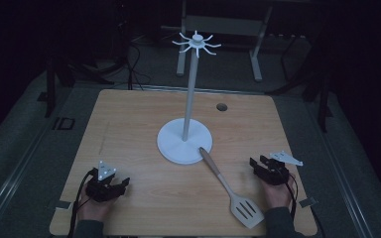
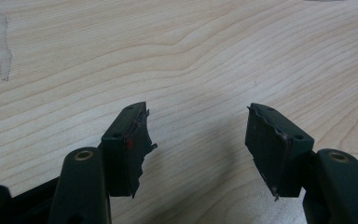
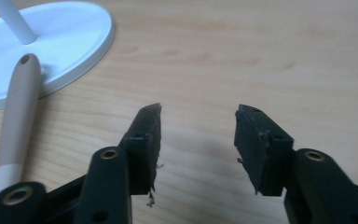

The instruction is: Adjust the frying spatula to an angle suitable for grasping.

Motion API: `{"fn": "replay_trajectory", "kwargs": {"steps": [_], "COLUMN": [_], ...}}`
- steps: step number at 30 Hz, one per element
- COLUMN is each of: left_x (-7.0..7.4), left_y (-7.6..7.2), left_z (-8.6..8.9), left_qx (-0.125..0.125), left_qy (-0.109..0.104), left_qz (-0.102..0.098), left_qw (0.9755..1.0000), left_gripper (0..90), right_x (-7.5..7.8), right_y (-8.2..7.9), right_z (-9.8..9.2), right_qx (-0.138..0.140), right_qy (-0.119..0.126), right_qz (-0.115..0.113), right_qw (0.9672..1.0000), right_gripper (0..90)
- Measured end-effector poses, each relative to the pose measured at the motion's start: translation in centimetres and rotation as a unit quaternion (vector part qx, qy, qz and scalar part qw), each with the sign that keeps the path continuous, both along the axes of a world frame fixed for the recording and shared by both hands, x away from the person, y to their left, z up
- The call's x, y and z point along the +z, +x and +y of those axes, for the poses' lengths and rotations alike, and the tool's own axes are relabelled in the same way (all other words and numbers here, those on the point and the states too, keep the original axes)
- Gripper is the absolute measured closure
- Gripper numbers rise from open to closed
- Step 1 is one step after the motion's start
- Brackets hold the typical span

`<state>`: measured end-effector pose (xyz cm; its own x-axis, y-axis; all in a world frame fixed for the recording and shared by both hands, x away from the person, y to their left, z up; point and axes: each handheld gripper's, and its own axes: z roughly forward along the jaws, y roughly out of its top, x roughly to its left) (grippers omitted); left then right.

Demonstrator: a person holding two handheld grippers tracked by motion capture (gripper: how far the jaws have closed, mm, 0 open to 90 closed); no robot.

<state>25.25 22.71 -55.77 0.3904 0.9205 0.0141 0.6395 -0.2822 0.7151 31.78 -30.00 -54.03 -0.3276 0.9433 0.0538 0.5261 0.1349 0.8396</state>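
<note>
The wooden table (image 1: 129, 124) carries a tall white hook stand (image 1: 184, 141) with a slotted spatula (image 1: 230, 191) lying just right of it, handle tip resting on the stand's base. The right gripper (image 1: 261, 162) sits near the handle, jaws apart and empty; the left gripper (image 1: 124, 182) rests far off, jaws apart too. Nothing is grasped yet, so I reckon the reach comes next: the right gripper must swing over and close on the handle

We're seeing the high view dim and grainy, its surroundings nearly black; both gripper views brighter, the counter (image 2: 177, 46) softly lit, faint shadows beneath the fingers (image 3: 147, 140).
</note>
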Motion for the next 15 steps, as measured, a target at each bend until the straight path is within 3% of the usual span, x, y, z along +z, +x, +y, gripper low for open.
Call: {"fn": "replay_trajectory", "kwargs": {"steps": [2,4,5,6,8,15], "left_x": [0.0,0.0,0.0,0.0,0.0,0.0], "left_y": [0.0,0.0,0.0,0.0,0.0,0.0], "left_z": [0.0,0.0,0.0,0.0,0.0,0.0], "left_qx": [0.000,0.000,-0.001,-0.001,0.000,0.000], "left_qy": [0.000,0.001,0.002,0.000,0.000,0.000], "left_qz": [-0.001,-0.001,-0.001,-0.001,-0.002,-0.002], "left_qw": [1.0000,1.0000,1.0000,1.0000,1.0000,1.0000], "left_gripper": [39.5,39.5,39.5,39.5,39.5,39.5], "right_x": [0.6,0.7,1.0,1.1,1.4,2.4], "right_y": [-0.9,-1.0,-1.5,-1.6,-1.8,-1.9], "right_z": [0.7,0.9,1.6,1.8,2.1,3.1], "right_qx": [0.005,0.008,0.014,0.016,0.020,0.039], "right_qy": [-0.034,-0.044,-0.071,-0.076,-0.082,-0.102], "right_qz": [-0.025,-0.029,-0.043,-0.044,-0.046,-0.018], "right_qw": [0.9991,0.9986,0.9965,0.9960,0.9953,0.9939], "right_gripper": [57.7,58.7,57.8,57.0,56.1,47.9]}}
